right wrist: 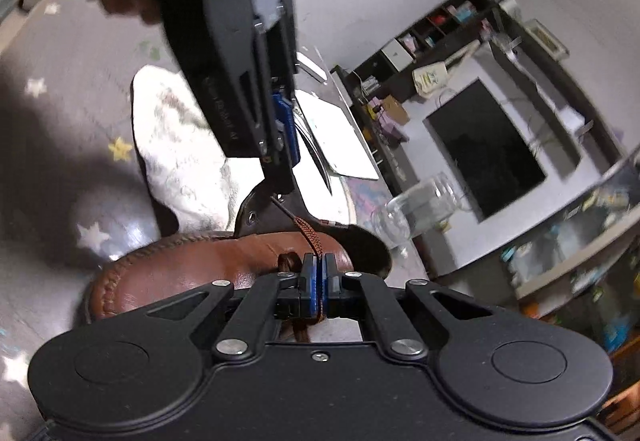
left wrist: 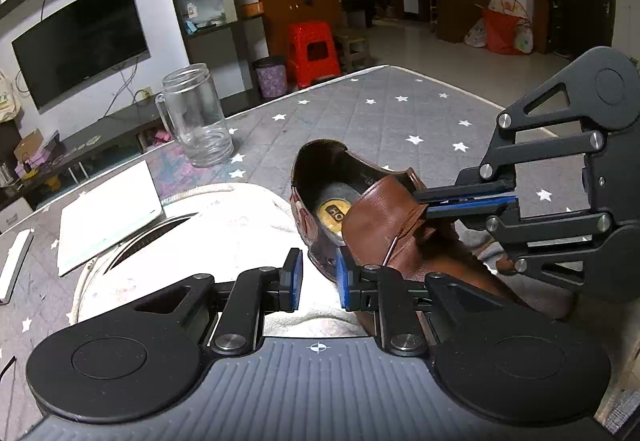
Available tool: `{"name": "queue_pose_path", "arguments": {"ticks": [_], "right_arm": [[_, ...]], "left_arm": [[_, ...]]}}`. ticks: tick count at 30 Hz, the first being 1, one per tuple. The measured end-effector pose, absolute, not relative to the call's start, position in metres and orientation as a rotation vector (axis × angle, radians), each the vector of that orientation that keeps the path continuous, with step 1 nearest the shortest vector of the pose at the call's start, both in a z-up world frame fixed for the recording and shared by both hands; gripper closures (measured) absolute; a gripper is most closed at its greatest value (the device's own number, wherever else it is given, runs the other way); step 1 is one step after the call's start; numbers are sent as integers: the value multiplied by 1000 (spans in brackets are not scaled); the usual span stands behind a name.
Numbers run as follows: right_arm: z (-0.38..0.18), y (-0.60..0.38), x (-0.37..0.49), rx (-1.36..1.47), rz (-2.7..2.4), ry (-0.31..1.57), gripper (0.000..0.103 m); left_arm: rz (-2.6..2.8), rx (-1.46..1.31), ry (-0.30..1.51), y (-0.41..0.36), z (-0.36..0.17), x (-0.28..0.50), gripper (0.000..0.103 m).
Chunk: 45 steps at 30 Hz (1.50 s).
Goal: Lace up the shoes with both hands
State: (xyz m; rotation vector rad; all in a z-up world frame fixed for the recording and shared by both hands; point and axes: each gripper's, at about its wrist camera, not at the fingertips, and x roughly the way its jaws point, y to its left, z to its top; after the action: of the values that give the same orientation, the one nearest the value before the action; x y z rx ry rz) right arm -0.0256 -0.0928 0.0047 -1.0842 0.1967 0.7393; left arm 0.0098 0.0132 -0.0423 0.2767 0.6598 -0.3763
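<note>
Left gripper (left wrist: 318,279): jaws apart, nothing between the blue pads, one pad just beside the near rim of the brown leather shoe (left wrist: 360,225). Right gripper (right wrist: 319,281): pads pressed together on the brown lace (right wrist: 308,231), which runs taut up toward an eyelet flap of the shoe. Seen from the left wrist, the right gripper (left wrist: 472,203) reaching in from the right, tips against the raised tongue. Shoe lying on a white cloth (left wrist: 224,237), opening turned away from the left camera, a round gold label showing on the insole. Seen from the right wrist, stitched toe low and left, a metal eyelet (right wrist: 252,217) on the dark flap above it. Cloth spread on a grey star-patterned mat (left wrist: 380,109). Farther left, a white notebook (left wrist: 108,213) on the mat; beyond it an empty glass mug (left wrist: 196,121), upright. Past the mat's edge, a red stool (left wrist: 312,51) on the floor, a dark television (left wrist: 80,41) on the wall. Right wrist view partly blurred.
</note>
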Motion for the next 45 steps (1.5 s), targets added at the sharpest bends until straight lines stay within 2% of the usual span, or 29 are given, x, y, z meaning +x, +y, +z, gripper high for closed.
{"name": "queue_pose_path", "arguments": {"ticks": [8,16,30,45], "right_arm": [[-20,-81,-32,-1285,720,105,101],[-24,-80,-30,-1311,739,98,101],[-22,-83,-37,-1286,781,115,101],[-22,-80,-33,-1216,837,165,101]], "left_arm": [[-386,269,659,16,-41,9,84],[-382,274,657,10,-44,6,82],[-380,270,657,17,-44,6,77],[-452,336,631,12,-36,-12,77]]}}
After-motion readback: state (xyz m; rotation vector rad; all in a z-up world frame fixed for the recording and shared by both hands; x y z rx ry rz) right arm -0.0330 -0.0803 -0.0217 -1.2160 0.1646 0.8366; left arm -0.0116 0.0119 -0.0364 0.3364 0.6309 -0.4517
